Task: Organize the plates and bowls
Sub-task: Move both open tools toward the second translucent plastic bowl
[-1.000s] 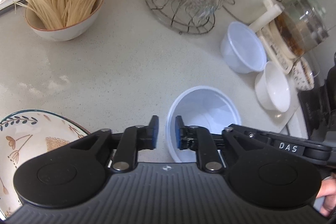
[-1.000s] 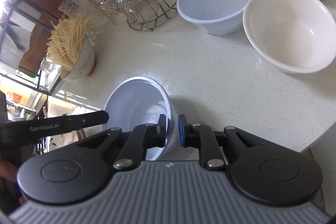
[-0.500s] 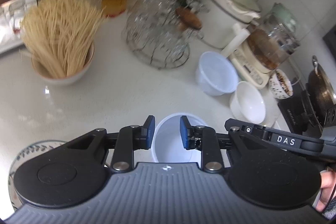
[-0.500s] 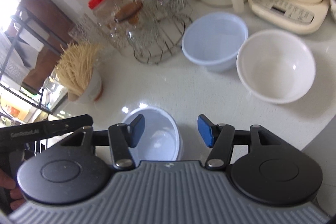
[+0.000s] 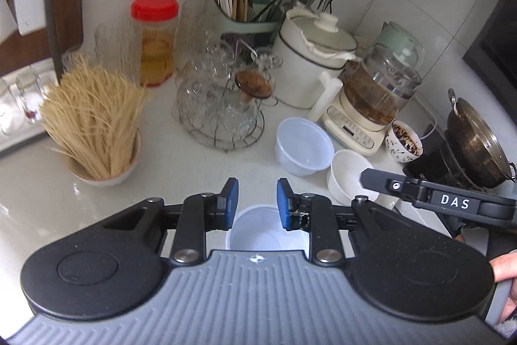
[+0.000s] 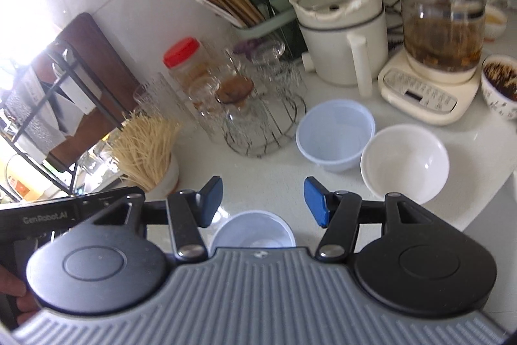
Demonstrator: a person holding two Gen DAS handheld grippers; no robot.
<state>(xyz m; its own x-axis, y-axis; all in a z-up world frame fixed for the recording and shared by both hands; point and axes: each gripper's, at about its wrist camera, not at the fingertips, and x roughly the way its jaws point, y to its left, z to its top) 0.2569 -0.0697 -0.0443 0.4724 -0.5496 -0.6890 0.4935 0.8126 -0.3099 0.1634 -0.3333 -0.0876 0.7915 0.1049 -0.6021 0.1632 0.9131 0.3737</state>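
A clear plastic bowl (image 5: 265, 231) stands upright on the white counter, just below and behind both grippers; it also shows in the right wrist view (image 6: 252, 231). My left gripper (image 5: 254, 204) is open and empty above it. My right gripper (image 6: 262, 199) is wide open and empty above it. A second clear plastic bowl (image 5: 302, 146) (image 6: 334, 133) stands farther back beside a white ceramic bowl (image 5: 347, 175) (image 6: 404, 162).
A bowl of dry noodles (image 5: 93, 125) stands at the left. A wire rack of glasses (image 5: 223, 109), a red-lidded jar (image 5: 156, 41), a white pot (image 5: 313, 67), a glass kettle (image 5: 378, 96), a speckled cup (image 5: 404, 144) and a dark wok (image 5: 475, 141) crowd the back.
Both grippers let go of the near plastic bowl, opened and rose away from it. The bowl now stands on the counter below them.
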